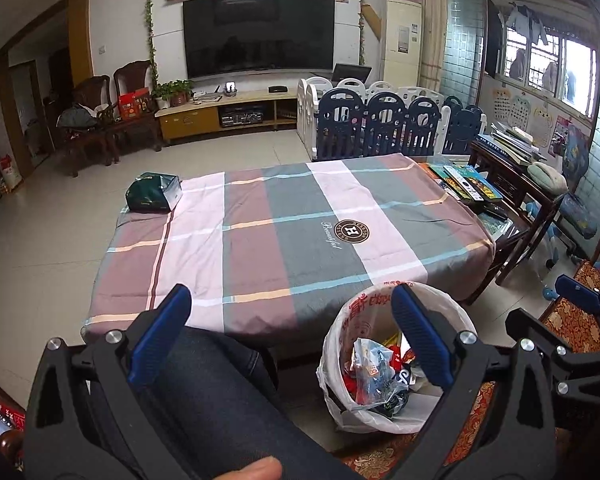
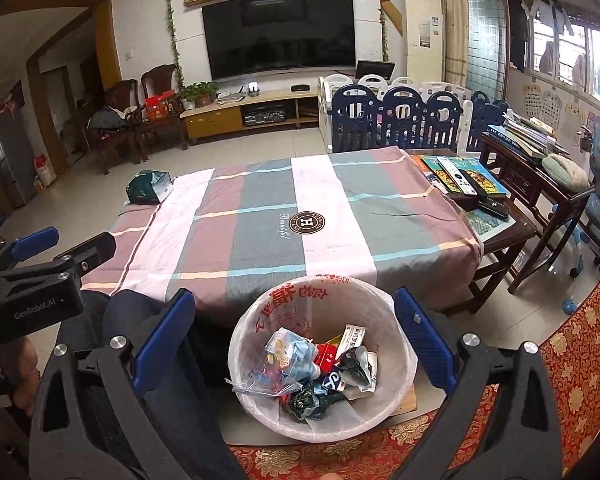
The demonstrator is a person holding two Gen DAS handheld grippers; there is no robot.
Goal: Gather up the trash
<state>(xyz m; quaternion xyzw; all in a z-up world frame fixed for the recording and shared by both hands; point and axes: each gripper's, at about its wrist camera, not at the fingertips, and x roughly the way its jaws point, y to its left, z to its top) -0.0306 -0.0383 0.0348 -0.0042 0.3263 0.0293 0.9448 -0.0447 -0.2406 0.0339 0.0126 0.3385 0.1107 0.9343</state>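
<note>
A home living room. A large black wall-mounted television (image 1: 259,34) hangs above a long wooden media cabinet (image 1: 228,112). A navy-and-white plastic baby playpen (image 2: 400,114) stands nearby.

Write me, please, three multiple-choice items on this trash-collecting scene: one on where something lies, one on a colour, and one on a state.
1. Where does the green bag lie on the table?
A. far left corner
B. middle, on the round logo
C. near right corner

2. What colour are the pads of the right tool?
A. red
B. blue
C. yellow

3. How do the left tool and the right tool stand?
A. both shut on wrappers
B. one open, one shut
C. both open, holding nothing

Answers: 1 A, the bag sits at the cloth's far left edge. 2 B, both pads are blue. 3 C, each tool's pads stand wide apart and hold nothing, while wrappers already lie in the lined trash bin.
</note>
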